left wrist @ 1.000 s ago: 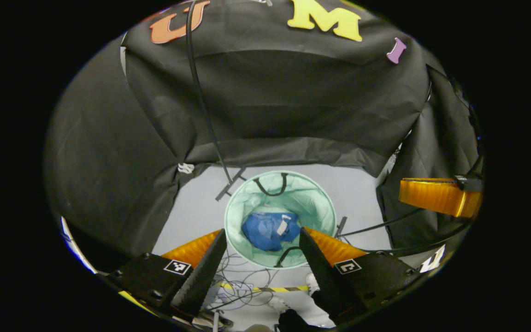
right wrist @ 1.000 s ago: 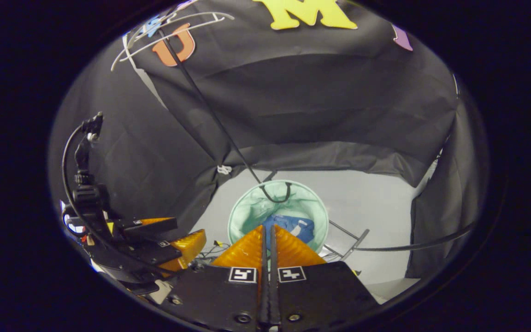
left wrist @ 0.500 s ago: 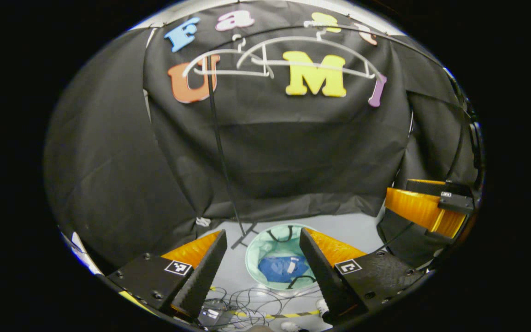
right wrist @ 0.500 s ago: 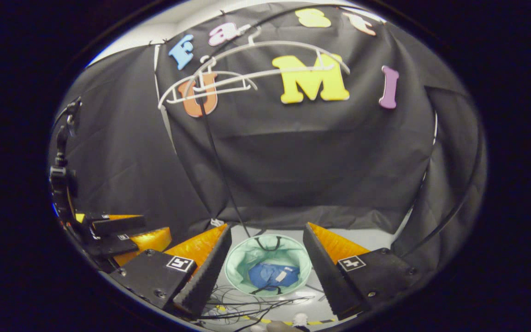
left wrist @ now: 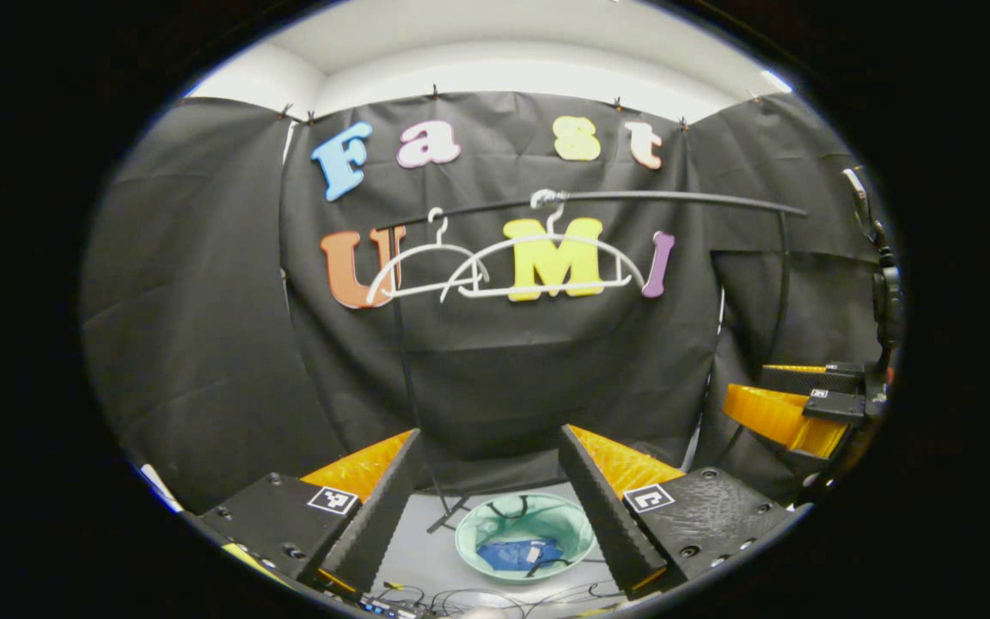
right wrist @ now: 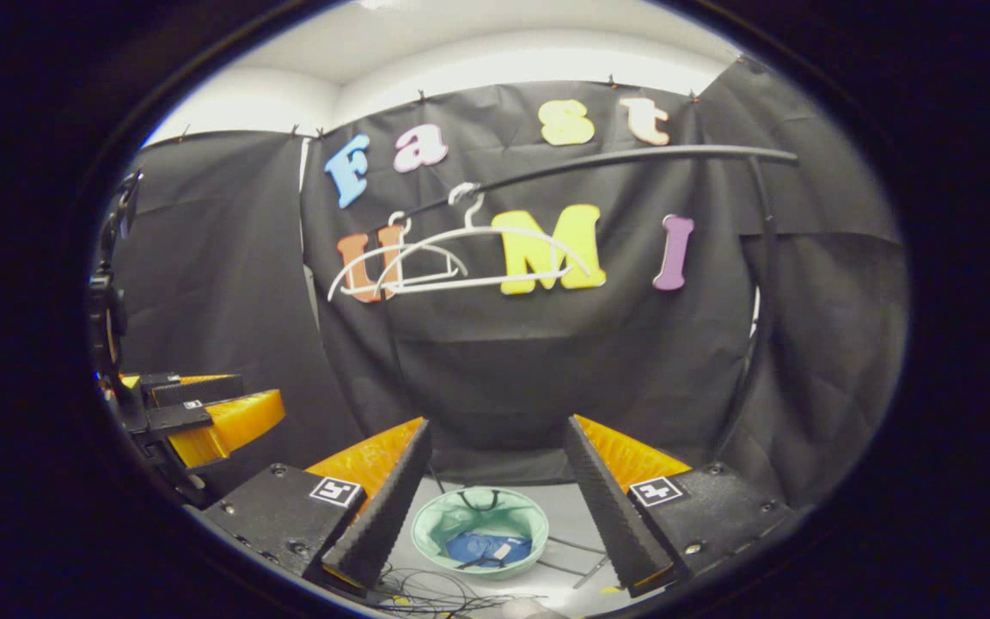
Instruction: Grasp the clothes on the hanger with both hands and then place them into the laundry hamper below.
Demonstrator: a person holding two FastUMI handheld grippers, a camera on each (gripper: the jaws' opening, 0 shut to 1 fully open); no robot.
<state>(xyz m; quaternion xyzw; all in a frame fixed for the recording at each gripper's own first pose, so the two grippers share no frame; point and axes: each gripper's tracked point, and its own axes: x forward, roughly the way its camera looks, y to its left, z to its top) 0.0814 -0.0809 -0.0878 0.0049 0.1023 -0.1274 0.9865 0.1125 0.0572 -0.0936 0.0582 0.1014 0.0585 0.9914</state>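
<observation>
A blue garment [left wrist: 514, 554] lies crumpled inside the pale green laundry hamper [left wrist: 577, 526] on the floor, low in the left gripper view. In the right gripper view the same blue garment [right wrist: 479, 547] rests in the hamper [right wrist: 436, 521]. Two bare white hangers [left wrist: 538, 268] hang from a black rail [left wrist: 632, 197]; the hangers [right wrist: 461, 258] carry no clothes. My left gripper [left wrist: 488, 499] is open and holds nothing, well above the hamper. My right gripper [right wrist: 497, 494] is open too, with nothing between its fingers.
The right gripper [left wrist: 791, 413] shows at the right edge of the left gripper view, and the left gripper [right wrist: 203, 417] at the left edge of the right gripper view. Cables [right wrist: 443, 593] lie on the grey floor in front of the hamper. The rail's black stand pole [left wrist: 405, 361] rises behind it.
Both grippers have tilted up and drawn back from the hamper, so the rail and hangers came into view. The right gripper went from shut to open. The garment stays in the hamper.
</observation>
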